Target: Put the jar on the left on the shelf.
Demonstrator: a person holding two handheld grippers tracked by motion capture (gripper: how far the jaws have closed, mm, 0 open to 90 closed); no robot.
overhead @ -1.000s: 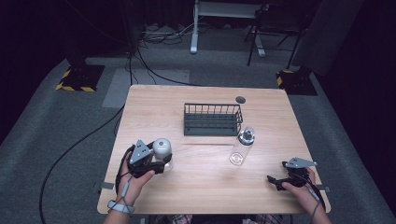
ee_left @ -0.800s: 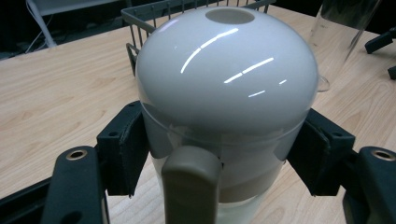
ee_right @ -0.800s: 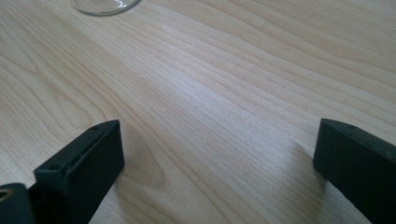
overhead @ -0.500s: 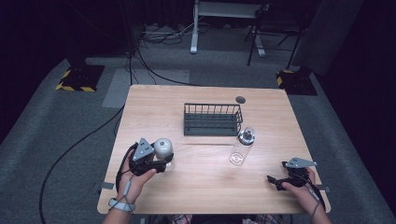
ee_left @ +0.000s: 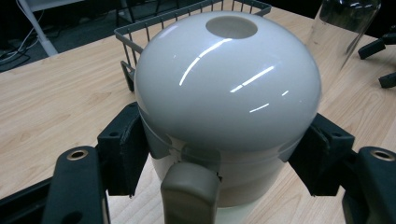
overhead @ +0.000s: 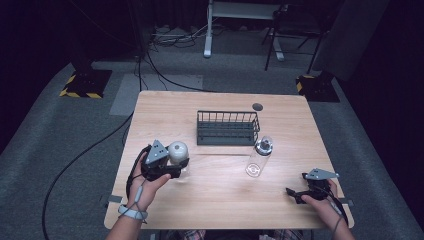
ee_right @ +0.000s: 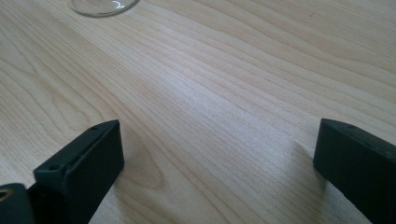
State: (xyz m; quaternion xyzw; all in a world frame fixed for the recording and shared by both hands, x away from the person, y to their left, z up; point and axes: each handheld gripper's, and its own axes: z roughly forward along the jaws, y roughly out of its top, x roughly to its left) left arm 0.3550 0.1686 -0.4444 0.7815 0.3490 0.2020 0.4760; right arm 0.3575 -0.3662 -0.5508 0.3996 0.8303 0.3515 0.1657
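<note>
The bottle (ee_left: 227,88) has a glossy white domed cap with a taupe tab. The table (overhead: 220,200) is pale wood with fine grain; the basket (overhead: 227,128) at frame centre is dark grey wire, and both grippers (overhead: 167,167) (overhead: 295,194) are black.
</note>
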